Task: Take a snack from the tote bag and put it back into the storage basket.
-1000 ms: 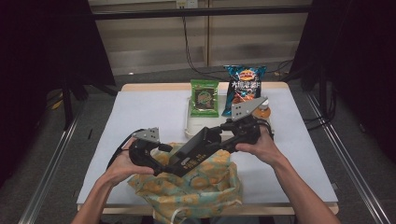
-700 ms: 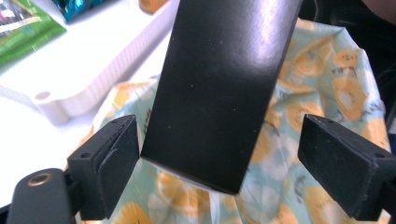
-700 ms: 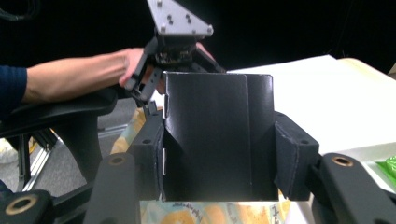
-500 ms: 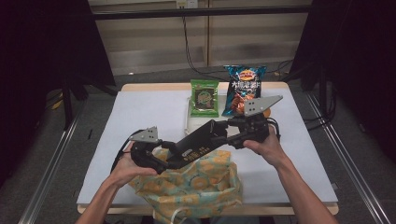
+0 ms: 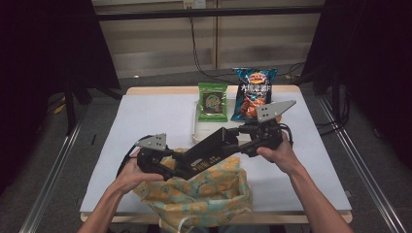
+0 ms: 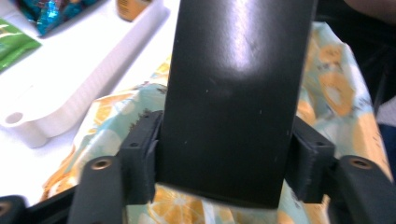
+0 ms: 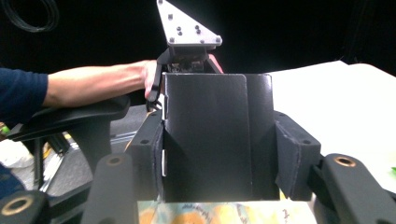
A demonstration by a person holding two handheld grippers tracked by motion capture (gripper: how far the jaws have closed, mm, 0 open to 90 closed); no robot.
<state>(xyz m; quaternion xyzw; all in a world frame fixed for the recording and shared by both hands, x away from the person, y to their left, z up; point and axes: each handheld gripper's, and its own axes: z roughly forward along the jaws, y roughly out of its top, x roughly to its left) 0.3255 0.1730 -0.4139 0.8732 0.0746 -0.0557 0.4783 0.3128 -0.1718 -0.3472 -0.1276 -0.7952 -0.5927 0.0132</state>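
Note:
A long black box point(image 5: 209, 151) hangs slanted over a fabric bag point(image 5: 204, 194) printed with orange fruit at the table's near edge. My left gripper point(image 5: 176, 165) is at the box's lower left end; its jaws have just been closing, and the pads point(image 6: 140, 154) now press the box point(image 6: 233, 93) on both sides. My right gripper point(image 5: 243, 138) is shut on the higher right end, where the box point(image 7: 210, 140) sits tight between its pads point(image 7: 292, 156). The left gripper's grey plate point(image 7: 187, 25) shows beyond the box's far end.
A white tray point(image 5: 197, 131) lies mid-table behind the box, with a green snack packet point(image 5: 213, 101) and a blue chip bag point(image 5: 253, 92) at its far end. A white sheet point(image 5: 145, 116) covers the table. The bag point(image 6: 336, 84) lies under the box.
The right gripper has lifted its end of the box up and to the right. The left gripper has closed on the lower end.

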